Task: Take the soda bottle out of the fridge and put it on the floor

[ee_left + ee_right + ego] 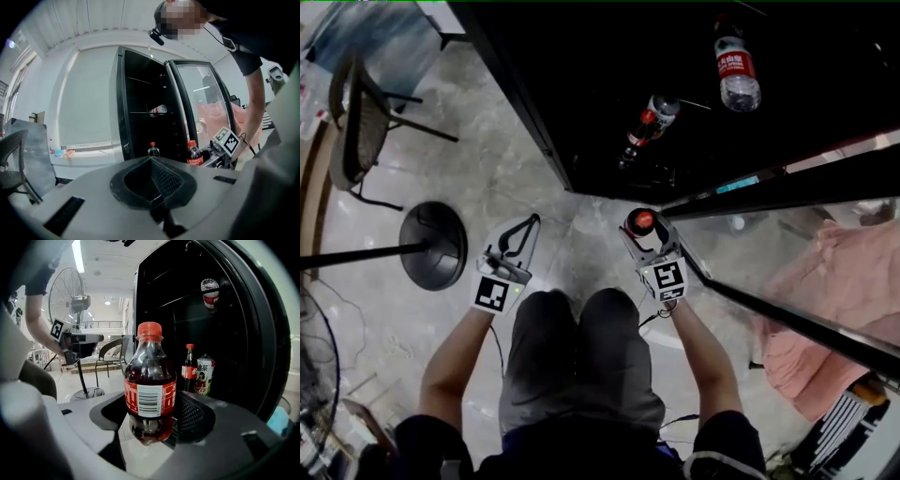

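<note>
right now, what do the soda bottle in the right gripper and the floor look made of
Soda bottle: likely clear glossy plastic; dark drink shows through, with a red cap and printed label. Floor: seemingly polished stone or marble-look tile; grey veining, soft sheen.

The soda bottle (149, 380) has a red cap, dark brown cola and a red label (white barcode panel), against the black fridge (159, 319).

You stand on a pale marbled floor (511, 169). A chair (352, 117) and a fan's round base (433, 246) sit at its left edge. A strip light (77, 255) glows overhead.
</note>
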Demonstrator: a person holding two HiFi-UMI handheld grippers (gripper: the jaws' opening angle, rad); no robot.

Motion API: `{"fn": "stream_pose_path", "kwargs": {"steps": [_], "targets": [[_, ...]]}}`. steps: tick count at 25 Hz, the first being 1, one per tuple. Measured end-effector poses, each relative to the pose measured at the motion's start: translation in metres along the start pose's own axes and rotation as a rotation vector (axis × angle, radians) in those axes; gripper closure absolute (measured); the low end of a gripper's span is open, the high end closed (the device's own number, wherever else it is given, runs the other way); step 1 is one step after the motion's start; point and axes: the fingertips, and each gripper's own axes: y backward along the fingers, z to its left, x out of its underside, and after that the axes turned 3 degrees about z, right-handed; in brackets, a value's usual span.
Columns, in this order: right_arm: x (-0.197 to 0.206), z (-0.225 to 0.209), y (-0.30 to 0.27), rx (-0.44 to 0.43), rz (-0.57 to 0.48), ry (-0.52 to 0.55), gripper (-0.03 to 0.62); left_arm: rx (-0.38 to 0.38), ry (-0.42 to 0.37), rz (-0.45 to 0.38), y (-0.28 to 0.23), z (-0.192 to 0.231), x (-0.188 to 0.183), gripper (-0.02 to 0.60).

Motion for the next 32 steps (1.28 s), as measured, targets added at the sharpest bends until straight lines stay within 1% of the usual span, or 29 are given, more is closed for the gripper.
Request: {"fn": "stream_pose_path", "kwargs": {"steps": [3,6,10,12,19,25,28,32], "targets": [[0.016,0.002,-0.009,-0.005,-0.004,0.008,0.279,0.016,-0.011,-0.011,-0.008,0.0,0.018,0.558],[0.032,0.002,-0.018,-0.004,-0.002,0.014,0.279,0.032,0.001,0.002,-0.012,-0.001,0.039,0.558],[0.055,0.003,-0.032,-0.012,0.003,0.017,0.279,0.036,0.013,-0.002,-0.021,0.0,0.063,0.558],[0.071,0.003,-0.039,-0.016,0.005,0.014,0.279,0.035,0.019,-0.001,-0.026,0.001,0.075,0.558],[0.141,0.011,-0.073,-0.027,0.035,0.008,0.279,0.058,0.0,-0.021,-0.037,-0.001,0.112,0.558],[0.189,0.008,-0.097,-0.021,0.069,0.017,0.279,0.065,0.004,-0.012,-0.043,-0.003,0.134,0.558],[0.2,0.003,-0.105,-0.01,0.059,0.004,0.279,0.055,0.025,-0.001,-0.046,0.001,0.144,0.558],[0.217,-0.001,-0.117,-0.006,0.06,-0.002,0.279,0.052,0.025,-0.003,-0.053,0.001,0.155,0.558]]}}
